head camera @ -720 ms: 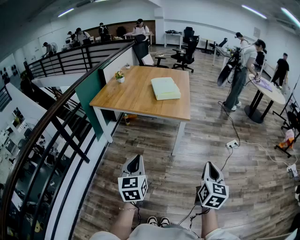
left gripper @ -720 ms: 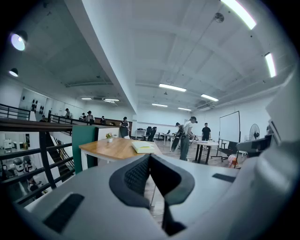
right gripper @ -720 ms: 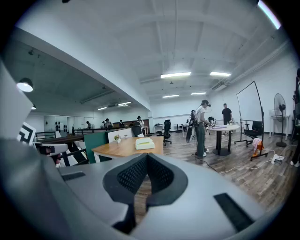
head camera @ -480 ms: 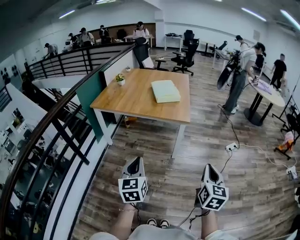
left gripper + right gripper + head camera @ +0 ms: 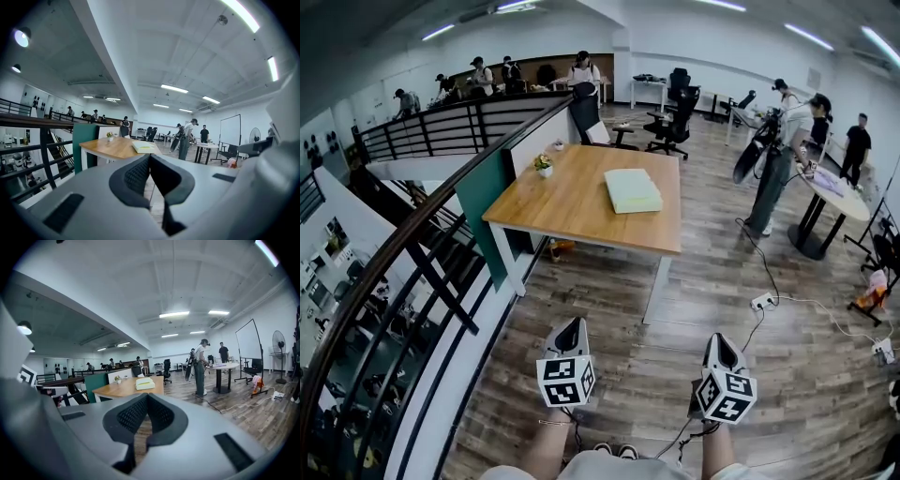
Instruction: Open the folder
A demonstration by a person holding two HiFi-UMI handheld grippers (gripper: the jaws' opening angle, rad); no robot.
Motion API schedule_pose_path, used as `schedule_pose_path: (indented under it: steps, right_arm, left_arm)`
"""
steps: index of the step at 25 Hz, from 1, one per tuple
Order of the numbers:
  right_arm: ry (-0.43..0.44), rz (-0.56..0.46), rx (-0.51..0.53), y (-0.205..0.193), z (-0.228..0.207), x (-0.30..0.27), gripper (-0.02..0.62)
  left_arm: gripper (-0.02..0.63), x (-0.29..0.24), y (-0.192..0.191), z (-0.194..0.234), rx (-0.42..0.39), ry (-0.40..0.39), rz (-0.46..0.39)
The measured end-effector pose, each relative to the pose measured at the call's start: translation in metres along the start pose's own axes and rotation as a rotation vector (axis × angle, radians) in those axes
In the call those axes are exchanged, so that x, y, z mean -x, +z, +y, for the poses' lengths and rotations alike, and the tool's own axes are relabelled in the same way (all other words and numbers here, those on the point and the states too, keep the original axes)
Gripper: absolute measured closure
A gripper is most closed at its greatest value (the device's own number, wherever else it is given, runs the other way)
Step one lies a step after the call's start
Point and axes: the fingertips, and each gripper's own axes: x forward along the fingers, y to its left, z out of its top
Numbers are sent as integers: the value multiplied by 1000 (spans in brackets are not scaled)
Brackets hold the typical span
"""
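Pale green folder [image 5: 632, 190] lying flat on wooden table [image 5: 572, 202], well ahead of both grippers, left gripper [image 5: 570, 328] jaws pressed together, empty, right gripper [image 5: 719, 343] jaws also together, holding nothing, both above plank floor [image 5: 647, 361]

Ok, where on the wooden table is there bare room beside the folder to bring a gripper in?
Mostly bare: a wide patch between the potted plant and the folder, and the strip from the folder to the near edge of the table. Right of the folder only a narrow margin remains. The far left corner, with the plant, is busiest.
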Motion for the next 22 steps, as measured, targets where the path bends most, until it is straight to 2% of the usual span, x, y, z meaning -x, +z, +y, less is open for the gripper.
schedule_pose_path:
  steps: [4,7,17,22]
  right_arm:
    - [-5,4,-6,0,-3,-1,594]
    - [-13,1,-10,2,-6,-2,594]
    - [-32,22,-25,-9,-10,-9,594]
    - [-26,33,-31,-15,-6,-14,594]
  left_arm:
    - [597,-4,1,-2,5,-11,9]
    - [533,-8,5,-4,-2,-17,2]
    - [406,-21,-8,-4,-1,-56,45]
    - [328,-22,-4,2,-14,-36,3]
